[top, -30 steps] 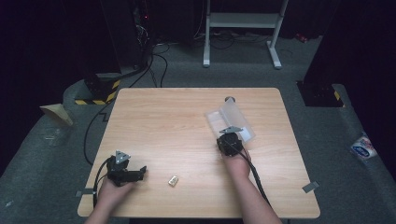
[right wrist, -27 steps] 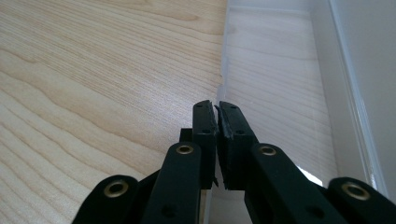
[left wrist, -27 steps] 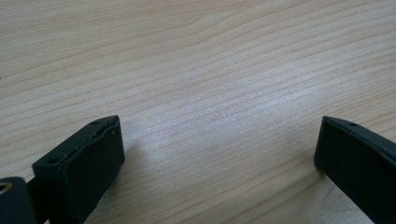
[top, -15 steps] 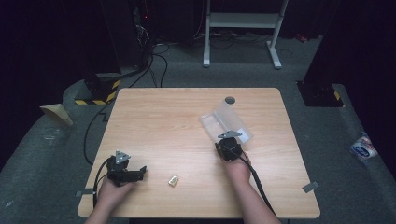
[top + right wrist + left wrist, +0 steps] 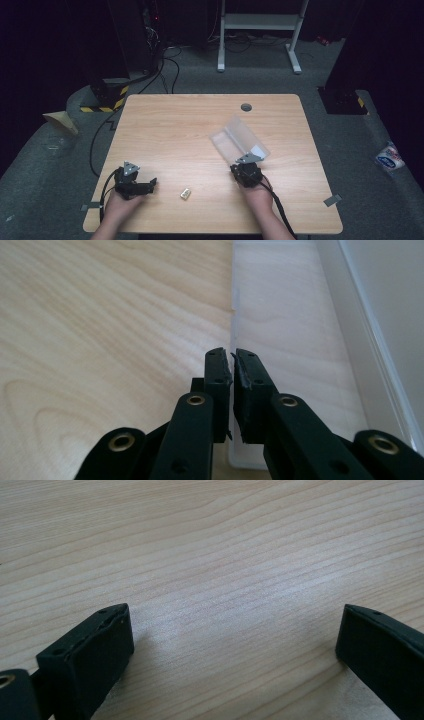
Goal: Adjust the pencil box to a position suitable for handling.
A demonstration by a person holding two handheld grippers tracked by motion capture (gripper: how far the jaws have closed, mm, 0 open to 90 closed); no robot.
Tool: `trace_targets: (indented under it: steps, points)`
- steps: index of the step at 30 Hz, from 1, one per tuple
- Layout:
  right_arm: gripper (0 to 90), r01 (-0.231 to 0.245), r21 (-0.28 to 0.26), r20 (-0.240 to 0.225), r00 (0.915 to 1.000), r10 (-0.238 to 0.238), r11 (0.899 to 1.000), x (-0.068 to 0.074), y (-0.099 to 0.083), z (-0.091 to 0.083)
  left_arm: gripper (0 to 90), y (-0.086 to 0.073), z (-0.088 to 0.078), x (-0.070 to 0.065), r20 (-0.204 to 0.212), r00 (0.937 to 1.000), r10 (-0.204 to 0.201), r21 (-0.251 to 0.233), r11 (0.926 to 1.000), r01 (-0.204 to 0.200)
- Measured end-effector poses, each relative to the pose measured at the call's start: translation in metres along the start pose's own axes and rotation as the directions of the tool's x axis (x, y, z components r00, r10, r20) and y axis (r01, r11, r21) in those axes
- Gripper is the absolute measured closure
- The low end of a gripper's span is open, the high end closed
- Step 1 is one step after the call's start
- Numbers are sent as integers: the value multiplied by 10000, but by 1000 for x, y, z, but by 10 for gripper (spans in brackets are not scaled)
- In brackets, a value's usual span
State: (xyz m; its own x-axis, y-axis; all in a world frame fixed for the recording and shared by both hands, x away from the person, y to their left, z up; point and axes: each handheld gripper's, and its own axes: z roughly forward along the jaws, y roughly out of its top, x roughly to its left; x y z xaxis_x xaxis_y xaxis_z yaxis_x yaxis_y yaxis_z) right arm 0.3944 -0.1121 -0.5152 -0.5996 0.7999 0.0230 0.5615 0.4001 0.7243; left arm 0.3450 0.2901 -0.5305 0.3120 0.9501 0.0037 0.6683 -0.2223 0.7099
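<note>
Your right gripper (image 5: 245, 165) sits near the table's front right, and its jaws are pinched nearly shut on the thin edge of the clear plastic case (image 5: 239, 140). In the right gripper view you look straight along the closed jaws (image 5: 231, 360), with the case's wall clamped between the pads and its flat tray (image 5: 290, 360) running away from you on the wood. The case stretches forward and slightly left from that gripper, its long axis slanting toward the table's far left, with one leaf raised as if half open. So your hold is at the near end of that axis; I judge that any lift or swing will pivot the far end most.

Your left gripper (image 5: 133, 181) rests at the front left, well apart from the case, jaws spread wide with nothing between them; its own view shows bare table (image 5: 220, 580) in the gap. A small brass-coloured piece (image 5: 185, 193) lies between your two hands, nearer the left gripper, just off its open jaws to the right.
</note>
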Motion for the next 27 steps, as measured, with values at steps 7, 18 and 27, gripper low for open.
trace_targets:
  steps: [7,18,27]
  points:
    - [701,-73,-619,-163,9998,63,9981,7,-11,-22,24,0,0,0,-3,10000,-4,-2,10000,4]
    - [549,-951,-1023,1213,9868,1073,9902,-20,-25,-48,24,0,0,0,-2,10000,-2,-1,10000,2]
    - [539,-1566,-1228,1645,9706,1757,9800,-33,-33,-53,24,0,0,0,0,10000,-7,-2,10000,7]
